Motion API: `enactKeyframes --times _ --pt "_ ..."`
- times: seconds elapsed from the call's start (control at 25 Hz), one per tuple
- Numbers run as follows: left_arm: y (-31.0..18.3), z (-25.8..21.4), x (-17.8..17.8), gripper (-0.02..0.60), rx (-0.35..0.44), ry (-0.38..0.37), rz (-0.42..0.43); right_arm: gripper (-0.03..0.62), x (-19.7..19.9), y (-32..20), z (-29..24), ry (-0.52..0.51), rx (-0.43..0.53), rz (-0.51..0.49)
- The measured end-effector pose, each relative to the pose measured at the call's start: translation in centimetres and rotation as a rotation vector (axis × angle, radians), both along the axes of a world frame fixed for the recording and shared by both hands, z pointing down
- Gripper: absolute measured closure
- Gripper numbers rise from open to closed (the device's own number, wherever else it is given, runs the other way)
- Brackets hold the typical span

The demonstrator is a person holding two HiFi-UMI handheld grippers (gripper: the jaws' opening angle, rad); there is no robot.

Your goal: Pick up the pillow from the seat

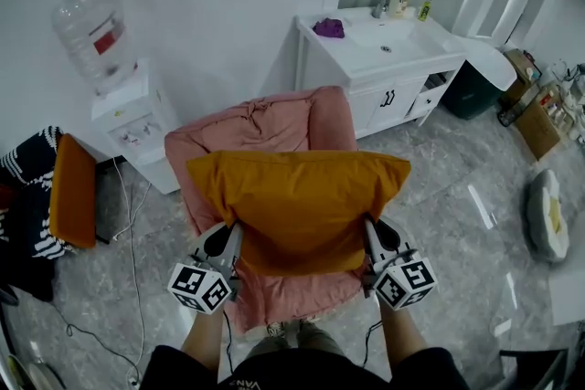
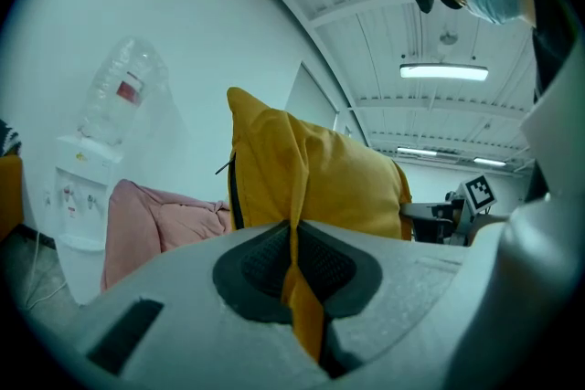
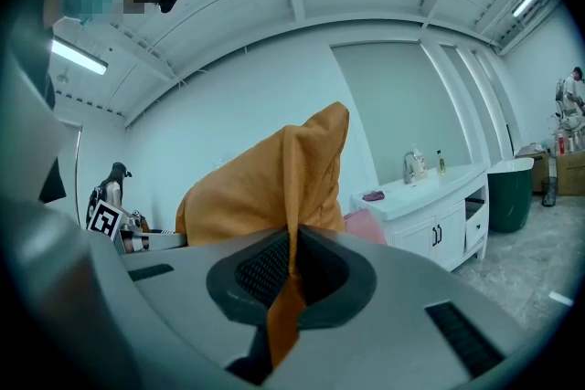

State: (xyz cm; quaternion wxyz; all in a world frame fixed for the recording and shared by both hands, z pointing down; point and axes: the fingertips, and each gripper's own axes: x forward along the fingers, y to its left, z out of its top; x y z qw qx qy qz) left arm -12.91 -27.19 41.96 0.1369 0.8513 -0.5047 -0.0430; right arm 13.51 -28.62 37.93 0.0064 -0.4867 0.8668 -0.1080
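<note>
An orange pillow (image 1: 297, 205) hangs in the air above the pink-covered seat (image 1: 274, 128), held by its two near corners. My left gripper (image 1: 230, 244) is shut on the pillow's left corner, and my right gripper (image 1: 368, 242) is shut on its right corner. In the left gripper view the pillow (image 2: 315, 173) rises ahead and a fold of its orange cloth is pinched between the jaws of the left gripper (image 2: 294, 274). The right gripper view shows the pillow (image 3: 265, 178) likewise, with its cloth clamped in the right gripper (image 3: 288, 274).
A water dispenser (image 1: 128, 110) with a big bottle stands left of the seat. A white sink cabinet (image 1: 384, 68) is behind on the right, a dark green bin (image 1: 473, 91) beside it. Another orange cushion (image 1: 73, 192) lies far left. Cables run over the marble floor (image 1: 457, 196).
</note>
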Motion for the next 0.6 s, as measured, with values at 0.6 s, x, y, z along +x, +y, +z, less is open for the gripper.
enactKeyframes --times 0.6 --pt "1.6 -6.3 1.2 0.558 0.109 -0.037 0.03 0.583 1.4 2.5 -6.2 -0.027 0.108 0.023"
